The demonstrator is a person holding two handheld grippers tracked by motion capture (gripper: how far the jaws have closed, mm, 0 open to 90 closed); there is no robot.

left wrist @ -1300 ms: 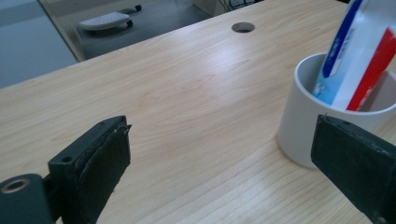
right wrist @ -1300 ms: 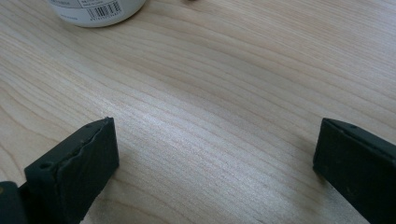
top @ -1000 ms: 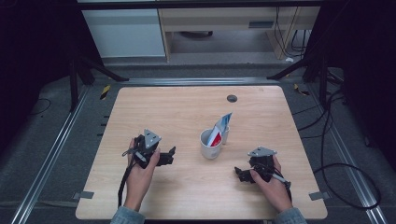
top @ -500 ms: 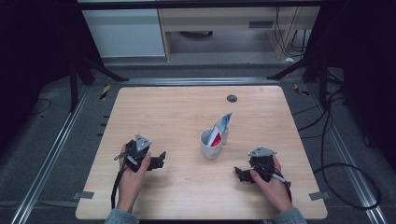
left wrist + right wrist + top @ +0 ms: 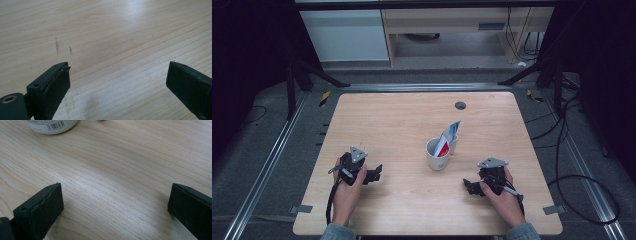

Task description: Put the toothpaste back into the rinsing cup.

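A white mug [image 5: 437, 155] stands near the middle of the wooden table [image 5: 402, 120], with a red, white and blue tube [image 5: 447, 138] leaning out of it. My left gripper [image 5: 377, 173] rests low on the table's front left, pointing right toward the mug, jaws wide apart over bare wood [image 5: 117, 72]. At the front right, my right gripper [image 5: 468, 186] points left, open as well [image 5: 115, 195]. The mug's base with a barcode label [image 5: 51, 125] lies at the top left of the right gripper view.
A small dark round hole or disc [image 5: 460, 105] sits near the table's far edge. Metal rails [image 5: 272, 165] run along both sides of the table. Cables [image 5: 572, 165] trail on the floor at the right. White cabinets [image 5: 347, 35] stand beyond the table.
My left gripper has drawn back to the left and nearer the front edge, away from the mug. The right gripper has stayed put.
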